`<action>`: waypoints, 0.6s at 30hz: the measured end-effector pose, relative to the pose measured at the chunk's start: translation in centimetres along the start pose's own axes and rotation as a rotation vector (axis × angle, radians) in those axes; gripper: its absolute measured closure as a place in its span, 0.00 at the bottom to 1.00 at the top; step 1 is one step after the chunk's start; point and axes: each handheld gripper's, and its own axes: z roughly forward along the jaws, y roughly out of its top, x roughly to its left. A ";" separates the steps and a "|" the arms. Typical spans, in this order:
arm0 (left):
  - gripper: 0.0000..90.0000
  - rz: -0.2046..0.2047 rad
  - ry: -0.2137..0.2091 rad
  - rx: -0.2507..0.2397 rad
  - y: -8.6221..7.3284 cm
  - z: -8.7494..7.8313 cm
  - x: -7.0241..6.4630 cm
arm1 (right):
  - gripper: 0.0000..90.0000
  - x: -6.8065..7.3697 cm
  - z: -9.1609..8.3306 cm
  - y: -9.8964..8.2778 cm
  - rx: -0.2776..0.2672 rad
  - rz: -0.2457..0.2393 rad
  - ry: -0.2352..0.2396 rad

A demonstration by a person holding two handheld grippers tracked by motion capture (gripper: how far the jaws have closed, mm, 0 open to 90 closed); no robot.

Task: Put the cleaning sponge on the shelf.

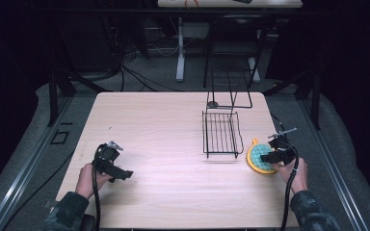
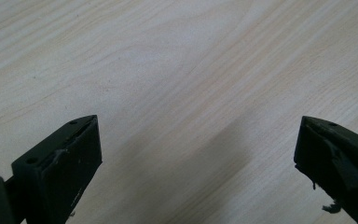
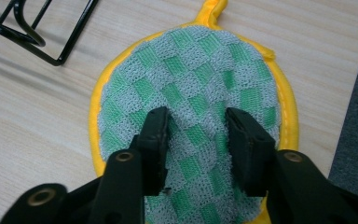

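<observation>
The table (image 1: 173, 144) is carrying a black wire rack (image 1: 220, 132) near its right edge, and the pad (image 1: 260, 159) is lying just beside the rack, closer to that edge. My right gripper (image 3: 196, 140) is pressing on the pad's checked cloth with jaws half-narrowed; whether they are pinching it, I cannot tell. I am judging the pad light, soft and floppy, so the yellow rim is giving a better hold. My left gripper (image 2: 198, 154) is hovering wide over bare wood near the left edge. The pad's near part is hiding under my jaws.
</observation>
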 end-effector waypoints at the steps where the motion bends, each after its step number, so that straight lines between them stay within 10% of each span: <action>1: 0.01 0.000 -0.001 0.000 0.0 0.0 0.0 | 0.73 0.0 0.0 0.0 -0.002 0.003 0.001; 18: 0.01 0.007 -0.005 -0.003 0.0 0.0 0.1 | 0.98 0.1 -0.6 -0.3 -0.073 0.015 -0.025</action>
